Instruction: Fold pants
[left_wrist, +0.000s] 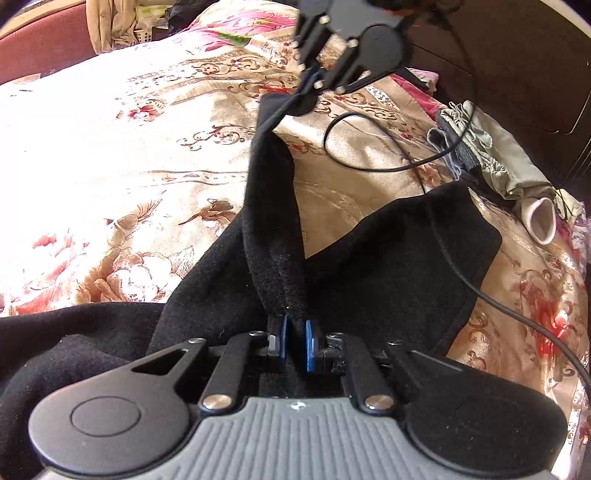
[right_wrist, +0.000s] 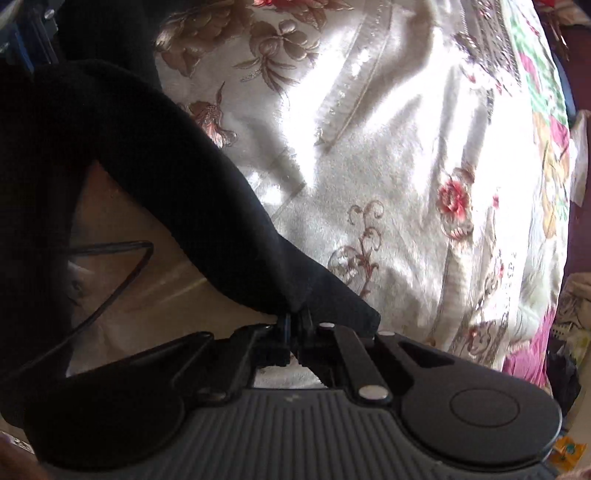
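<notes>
Left gripper (left_wrist: 294, 339) and right gripper (right_wrist: 295, 323) each clamp the black pants (left_wrist: 271, 206), stretched over the bedspread (left_wrist: 110, 147).

You are working over a bed covered by a shiny cream bedspread (left_wrist: 110, 147) with red and brown flowers. Black pants (left_wrist: 388, 251) lie partly on it. A black cable (left_wrist: 369, 162) loops across the cover. At its far right edge sit crumpled pale green clothes (left_wrist: 509, 162) and a white cuff (left_wrist: 541, 221).
</notes>
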